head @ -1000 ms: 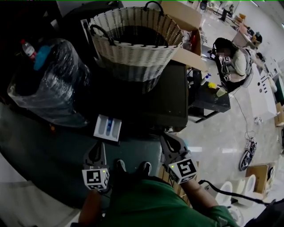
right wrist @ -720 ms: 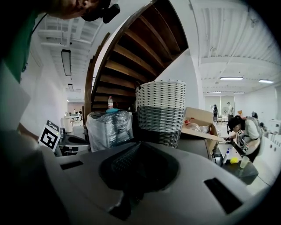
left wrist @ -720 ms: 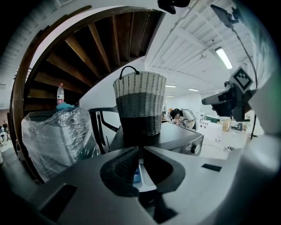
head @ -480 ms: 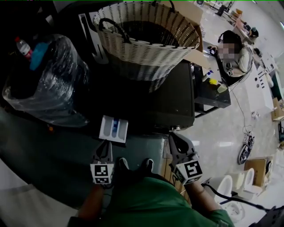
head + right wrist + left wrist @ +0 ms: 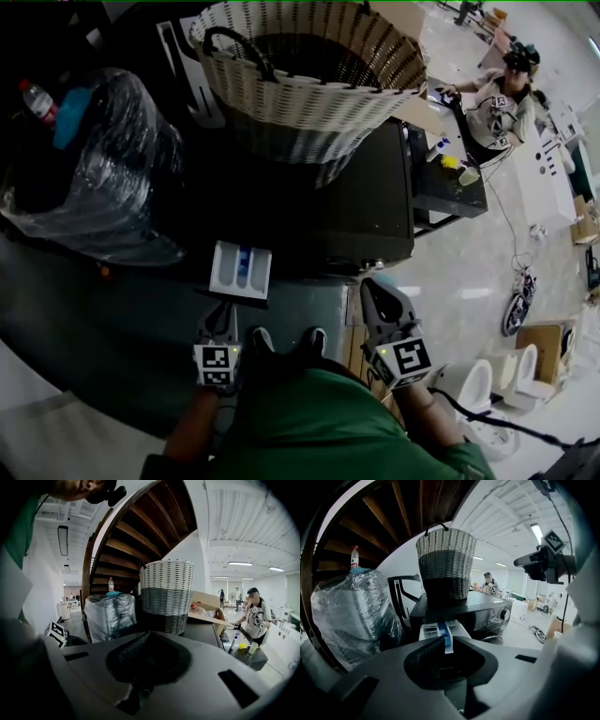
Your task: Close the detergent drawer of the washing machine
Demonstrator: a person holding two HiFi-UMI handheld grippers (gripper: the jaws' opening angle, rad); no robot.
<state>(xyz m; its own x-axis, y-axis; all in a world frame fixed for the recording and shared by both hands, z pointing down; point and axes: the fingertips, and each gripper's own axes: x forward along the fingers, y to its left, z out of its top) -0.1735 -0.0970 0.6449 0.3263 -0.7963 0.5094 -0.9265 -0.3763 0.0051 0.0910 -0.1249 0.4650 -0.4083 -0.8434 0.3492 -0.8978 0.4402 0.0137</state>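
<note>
Head view: the drawer (image 5: 240,270) stands pulled out from the washer (image 5: 366,206) front, with the basket (image 5: 309,66) on top. The left gripper (image 5: 223,307) sits just beside the drawer's near edge; contact is too close to call. The right gripper (image 5: 374,286) hangs off the washer's corner.

Left gripper view: the left gripper (image 5: 437,648) has its jaws pinched together, empty, with the drawer (image 5: 433,630) dead ahead past the tips.

Right gripper view: the right gripper (image 5: 145,641) is closed too, holding nothing, with the basket (image 5: 167,595) beyond.

Green shirt (image 5: 323,427), black shoes (image 5: 255,339)
</note>
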